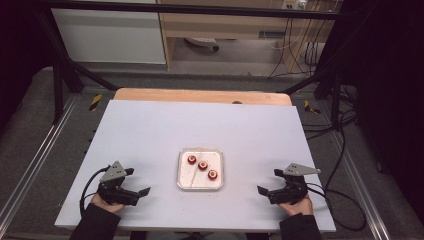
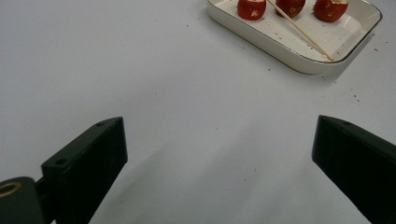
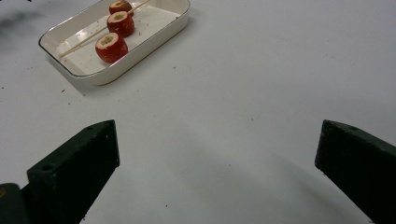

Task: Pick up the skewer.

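A white rectangular tray (image 1: 200, 185) (image 2: 299, 58) (image 3: 140, 46) sits in the middle of the white table top. In it lie three red cored fruits (image 1: 202, 165) (image 2: 251, 8) (image 3: 111, 46) in a diagonal row, with a thin wooden skewer (image 1: 192, 171) (image 2: 303, 33) (image 3: 84, 39) beside them. My left gripper (image 1: 138, 182) (image 2: 219, 154) rests near the front left of the table, open, with nothing between its jaws. My right gripper (image 1: 268, 181) (image 3: 217, 154) rests near the front right, also open and empty. Both point toward the tray from some distance.
The white table top (image 1: 165, 127) lies on a wooden table (image 1: 200, 95) with a black frame around it. Cables (image 1: 345, 150) run on the floor at the right. Small red crumbs (image 2: 357, 97) dot the surface near the tray.
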Motion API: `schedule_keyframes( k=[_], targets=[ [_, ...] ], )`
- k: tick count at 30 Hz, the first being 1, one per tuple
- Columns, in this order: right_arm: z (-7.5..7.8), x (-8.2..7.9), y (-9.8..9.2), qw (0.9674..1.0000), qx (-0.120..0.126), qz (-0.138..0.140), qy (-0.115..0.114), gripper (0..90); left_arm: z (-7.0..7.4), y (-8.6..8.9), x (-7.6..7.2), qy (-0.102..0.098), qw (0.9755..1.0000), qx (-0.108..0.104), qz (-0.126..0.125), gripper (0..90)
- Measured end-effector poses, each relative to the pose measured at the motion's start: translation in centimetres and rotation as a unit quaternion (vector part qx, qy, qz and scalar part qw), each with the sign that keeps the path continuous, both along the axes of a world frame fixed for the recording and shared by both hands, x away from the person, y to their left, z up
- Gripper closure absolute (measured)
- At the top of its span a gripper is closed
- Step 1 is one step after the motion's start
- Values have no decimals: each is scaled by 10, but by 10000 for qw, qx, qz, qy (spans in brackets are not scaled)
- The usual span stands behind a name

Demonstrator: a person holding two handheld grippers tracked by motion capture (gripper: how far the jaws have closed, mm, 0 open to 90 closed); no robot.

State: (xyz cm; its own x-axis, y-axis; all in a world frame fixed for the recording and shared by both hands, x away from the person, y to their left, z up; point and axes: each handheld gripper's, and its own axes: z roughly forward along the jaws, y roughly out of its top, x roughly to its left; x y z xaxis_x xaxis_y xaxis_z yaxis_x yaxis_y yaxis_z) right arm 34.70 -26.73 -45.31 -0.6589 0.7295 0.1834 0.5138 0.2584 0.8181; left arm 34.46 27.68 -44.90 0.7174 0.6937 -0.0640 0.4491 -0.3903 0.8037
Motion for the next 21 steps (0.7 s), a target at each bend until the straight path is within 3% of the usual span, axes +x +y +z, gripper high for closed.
schedule_keyframes(
  k=[21],
  targets=[
    [0, 0, 1, 10000, 7, 6, 7, 5, 6, -20, 0, 5, 10000, 48, 52, 33]
  ],
)
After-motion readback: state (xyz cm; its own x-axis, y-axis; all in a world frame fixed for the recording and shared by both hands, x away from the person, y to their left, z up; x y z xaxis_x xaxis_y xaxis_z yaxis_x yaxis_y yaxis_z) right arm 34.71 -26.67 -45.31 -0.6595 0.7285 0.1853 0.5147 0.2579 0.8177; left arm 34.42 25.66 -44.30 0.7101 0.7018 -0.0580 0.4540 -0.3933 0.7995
